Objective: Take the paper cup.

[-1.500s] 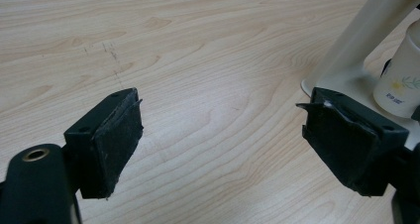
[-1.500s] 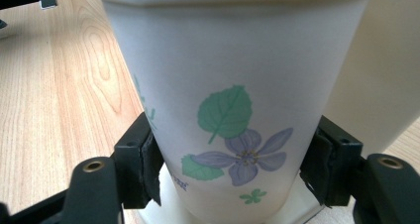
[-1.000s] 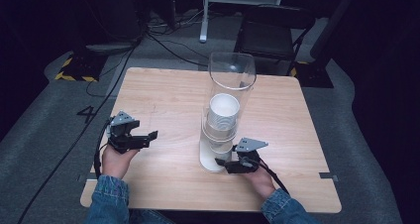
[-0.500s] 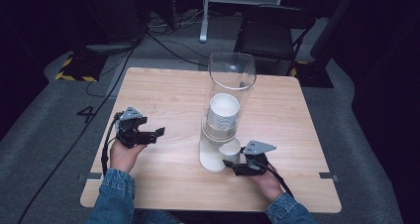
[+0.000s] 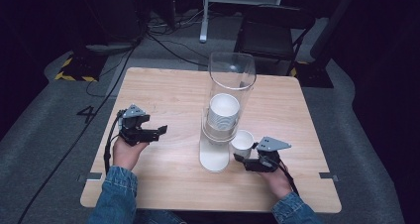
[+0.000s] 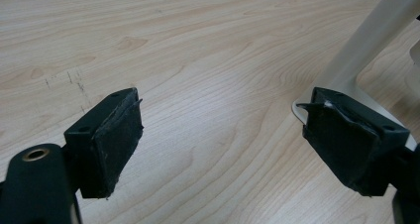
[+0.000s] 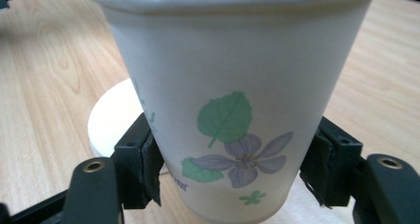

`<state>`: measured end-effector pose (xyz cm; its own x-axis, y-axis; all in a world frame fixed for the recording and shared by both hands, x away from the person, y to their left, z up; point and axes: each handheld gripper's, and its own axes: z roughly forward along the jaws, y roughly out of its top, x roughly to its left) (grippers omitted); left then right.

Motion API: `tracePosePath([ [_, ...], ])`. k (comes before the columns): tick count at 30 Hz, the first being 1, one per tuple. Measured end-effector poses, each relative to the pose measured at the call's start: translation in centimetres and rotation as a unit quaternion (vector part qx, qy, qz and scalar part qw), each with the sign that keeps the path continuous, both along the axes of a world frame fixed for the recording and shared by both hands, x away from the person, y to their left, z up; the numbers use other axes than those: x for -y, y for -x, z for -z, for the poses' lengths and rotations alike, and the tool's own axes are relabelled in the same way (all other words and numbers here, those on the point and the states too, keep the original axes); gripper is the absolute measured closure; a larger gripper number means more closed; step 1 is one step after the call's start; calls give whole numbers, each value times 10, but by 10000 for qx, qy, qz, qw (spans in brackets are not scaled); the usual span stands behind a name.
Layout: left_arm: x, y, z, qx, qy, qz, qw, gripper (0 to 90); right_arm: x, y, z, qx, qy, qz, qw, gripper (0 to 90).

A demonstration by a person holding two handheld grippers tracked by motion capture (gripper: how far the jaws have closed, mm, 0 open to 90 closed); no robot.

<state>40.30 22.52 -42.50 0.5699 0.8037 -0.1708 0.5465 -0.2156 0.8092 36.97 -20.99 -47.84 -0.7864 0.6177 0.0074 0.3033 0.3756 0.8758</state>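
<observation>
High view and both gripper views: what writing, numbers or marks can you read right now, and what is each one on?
"4": white number on the grey floor, left of the table.
Small green print low on the paper cup held in the right tool, beside its leaf and flower pattern: cut off and too small to read.
Yellow and black hazard stripes on the floor, a sign with no words.
No writing on the clear tube or the left tool.

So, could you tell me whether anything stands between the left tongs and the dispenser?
Nothing visible does. Bare table lies between the open left tongs and the dispenser, whose base shows just beyond the pads in the left gripper view.
</observation>
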Motion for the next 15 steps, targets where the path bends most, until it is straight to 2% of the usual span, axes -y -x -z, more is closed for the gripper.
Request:
tracePosePath([
  [7, -4, 4, 1, -8, -2, -76, 10000, 154, 11, -9, -13, 96, -187, 228, 9995, 338],
  [9, -4, 6, 2, -20, -4, -103, 9999, 155, 14, -11, -17, 160, -176, 299, 9993, 338],
  [15, -7, 11, 3, -32, -119, -140, 9998, 155, 22, -20, -25, 197, -307, 455, 9983, 338],
])
